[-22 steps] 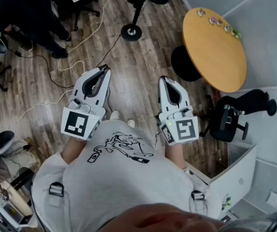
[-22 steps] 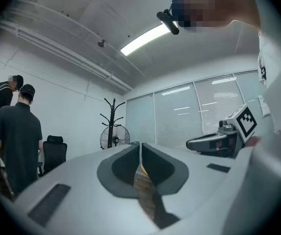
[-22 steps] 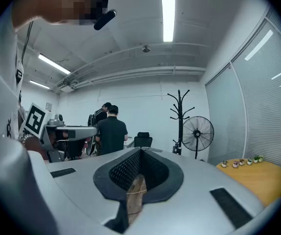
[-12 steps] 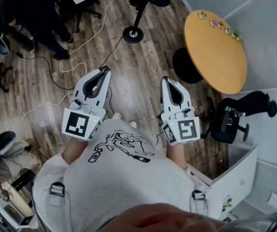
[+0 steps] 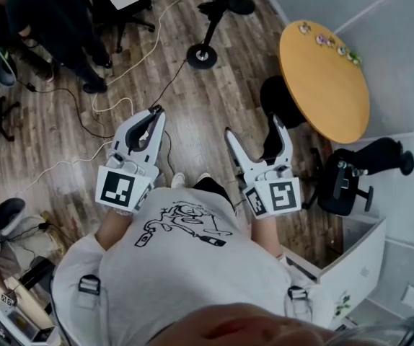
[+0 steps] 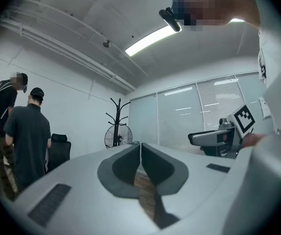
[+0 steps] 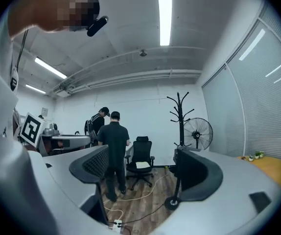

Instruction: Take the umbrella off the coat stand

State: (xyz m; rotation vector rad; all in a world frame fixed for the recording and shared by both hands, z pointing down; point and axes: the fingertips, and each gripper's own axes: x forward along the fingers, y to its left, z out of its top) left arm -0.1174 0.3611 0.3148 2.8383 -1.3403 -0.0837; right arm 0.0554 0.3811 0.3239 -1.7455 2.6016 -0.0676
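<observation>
The black coat stand (image 7: 180,116) rises straight ahead in the right gripper view, its hooks bare, and no umbrella shows on it. It also stands small and far off (image 6: 117,115) in the left gripper view. In the head view its round base (image 5: 202,55) sits on the wood floor ahead of both grippers. My left gripper (image 5: 154,112) is held level with its jaws touching and nothing in them (image 6: 140,146). My right gripper (image 5: 254,128) is level too, its jaws spread wide and empty (image 7: 141,163).
A round orange table (image 5: 322,71) stands at the right, with a black office chair (image 5: 344,179) and a white cabinet (image 5: 351,265) below it. Cables (image 5: 120,103) trail across the floor. Two people (image 7: 112,146) stand by an office chair at the left. A fan (image 7: 199,133) sits beside the coat stand.
The right gripper's jaws, shut in the earlier frames, now stand wide apart. The view has shifted slightly toward the coat stand's base. The left gripper stays shut.
</observation>
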